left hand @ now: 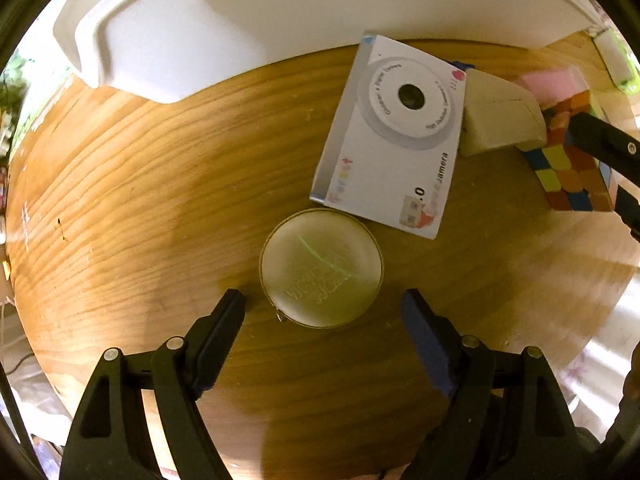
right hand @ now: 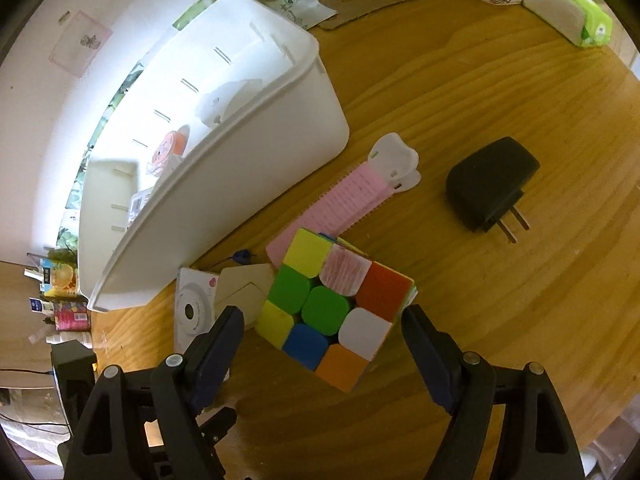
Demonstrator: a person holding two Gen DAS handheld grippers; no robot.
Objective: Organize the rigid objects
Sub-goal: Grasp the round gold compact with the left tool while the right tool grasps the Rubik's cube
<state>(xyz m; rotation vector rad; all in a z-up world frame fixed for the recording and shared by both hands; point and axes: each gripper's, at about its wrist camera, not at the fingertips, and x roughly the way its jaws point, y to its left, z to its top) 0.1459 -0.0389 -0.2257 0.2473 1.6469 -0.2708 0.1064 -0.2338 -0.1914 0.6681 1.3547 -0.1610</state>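
Right wrist view: white bin up-left of the right gripper, holding an orange-and-clear round item, a white blob-shaped piece and a labelled thing at its low end, too washed out to name. Right gripper wide open, jaws either side of the cube, not touching it. Pink comb runs from behind the cube toward the bin; black charger up-right, well apart. Beige wedge and camera box just left of the cube, by the left finger. Bare wood table to the right, edge at lower right.

Left wrist view: left gripper wide open, round lidded tin just ahead between the fingertips, untouched. Camera box just beyond the tin, nearly touching. Wedge and cube ahead-right. Bin ahead-left, contents hidden. Open wood to the left; table edge at right.
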